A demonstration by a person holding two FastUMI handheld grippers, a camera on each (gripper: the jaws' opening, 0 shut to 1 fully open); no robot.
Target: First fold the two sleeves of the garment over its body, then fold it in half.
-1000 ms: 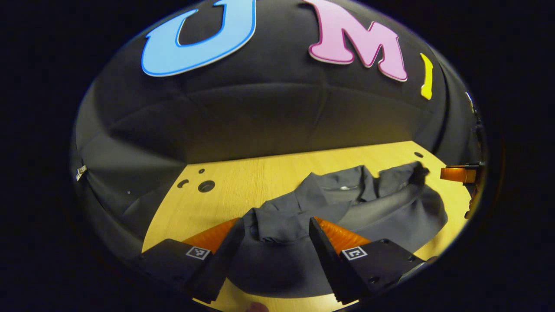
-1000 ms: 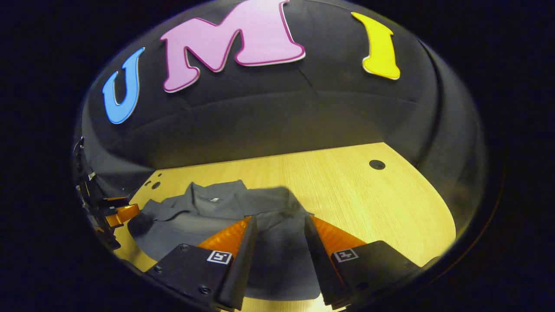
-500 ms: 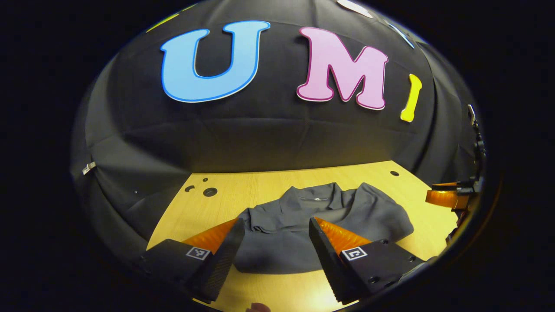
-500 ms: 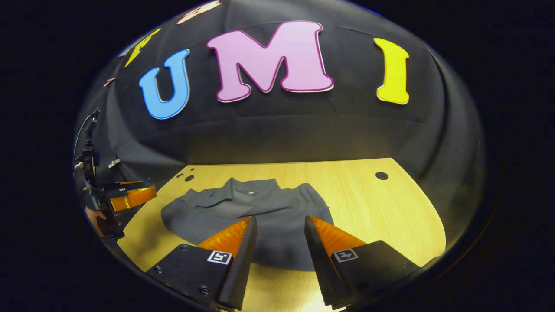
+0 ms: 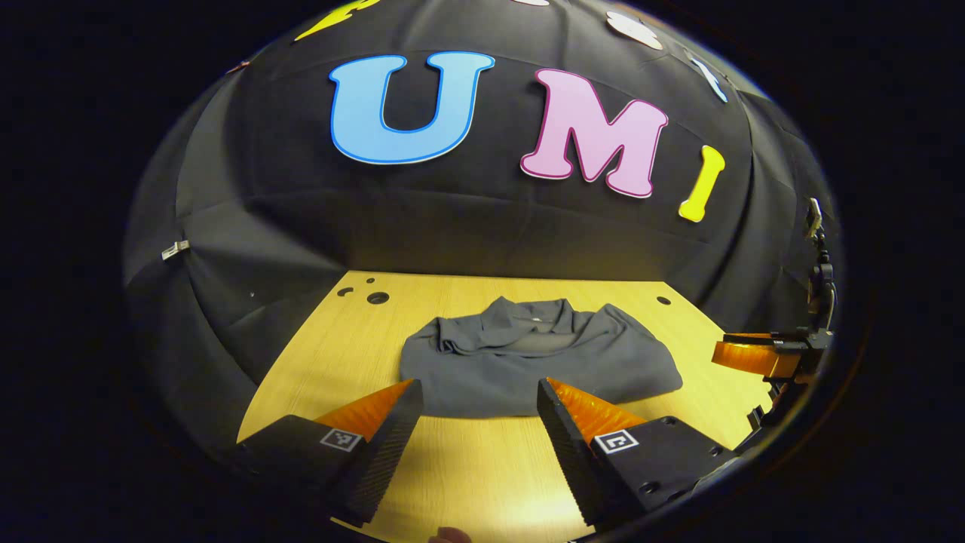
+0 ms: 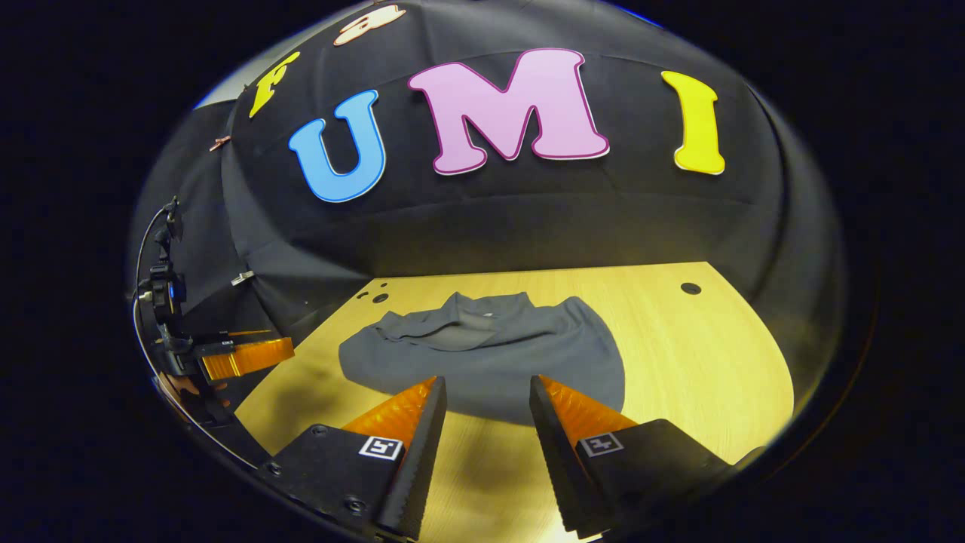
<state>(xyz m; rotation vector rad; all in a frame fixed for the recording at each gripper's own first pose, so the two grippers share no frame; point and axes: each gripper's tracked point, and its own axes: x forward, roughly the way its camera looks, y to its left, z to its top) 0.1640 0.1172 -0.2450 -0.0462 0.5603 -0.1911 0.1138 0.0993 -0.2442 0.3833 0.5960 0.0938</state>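
A dark grey garment [image 5: 528, 362] lies folded in a compact bundle on the wooden table [image 5: 467, 467], its collar toward the far wall. In the right gripper view the same garment [image 6: 490, 354] sits in the middle of the table [image 6: 701, 362]. My left gripper [image 5: 476, 392] stands open just short of the garment's near edge, holding nothing. My right gripper [image 6: 486, 388] is open too, its tips at the cloth's near edge with nothing between them. The right gripper [image 5: 761, 354] shows at the right edge of the left gripper view. The left gripper [image 6: 241, 356] shows at the left of the right gripper view.
Small round holes mark the table at its far left [image 5: 377, 298] and far right [image 6: 690, 288] corners. The black cloth wall rises right behind the table. Bare wood lies in front of the garment and to its right.
Both grippers have drawn back toward the near table edge and risen, away from the garment. The cloth that lay between their fingers now lies flat and farther off.
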